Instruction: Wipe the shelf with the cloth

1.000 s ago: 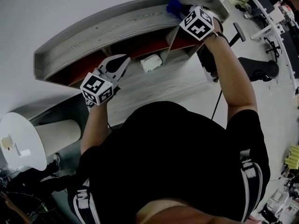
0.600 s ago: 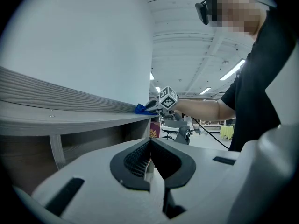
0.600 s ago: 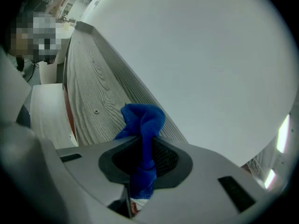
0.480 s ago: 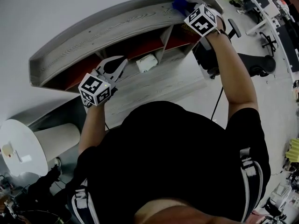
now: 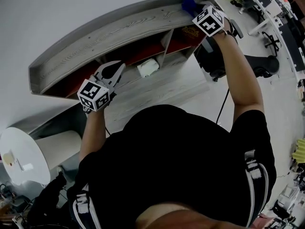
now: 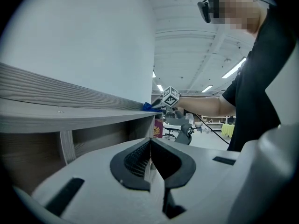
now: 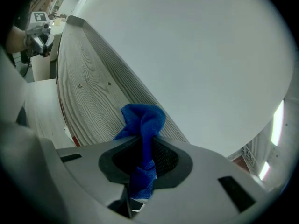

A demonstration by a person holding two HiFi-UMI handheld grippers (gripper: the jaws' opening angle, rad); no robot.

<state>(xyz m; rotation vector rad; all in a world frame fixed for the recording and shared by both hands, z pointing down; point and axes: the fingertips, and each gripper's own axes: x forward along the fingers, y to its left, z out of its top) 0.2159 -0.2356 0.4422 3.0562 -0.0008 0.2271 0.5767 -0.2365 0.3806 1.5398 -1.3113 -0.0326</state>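
Cloth (image 7: pixel 142 125): blue, bunched, clamped between the jaws of right gripper (image 7: pixel 142 158); crumpled head out in front of the pads, loose tail down behind them. Located over the top board of shelf (image 7: pixel 88 87), close beside the raised back lip along the white wall. Contact with the board not resolvable.

From the head view: cloth (image 5: pixel 188 4) at the far right end of shelf (image 5: pixel 119 30), right gripper (image 5: pixel 194 9) directly behind it, arm stretched forward.

Left gripper (image 6: pixel 150 146): clenched, pads meeting at the tip, nothing between them. Held in front of the shelf's lower level, below the top board, well apart from the cloth. Same in head view, left gripper (image 5: pixel 116 69) ahead of the left-hand compartments.

Also noted: white object (image 5: pixel 147 67) inside the middle compartment; red item (image 5: pixel 190 31) in the right-end compartment; round white table (image 5: pixel 21 156) at lower left; office chair (image 5: pixel 262 70) on the floor to the right.
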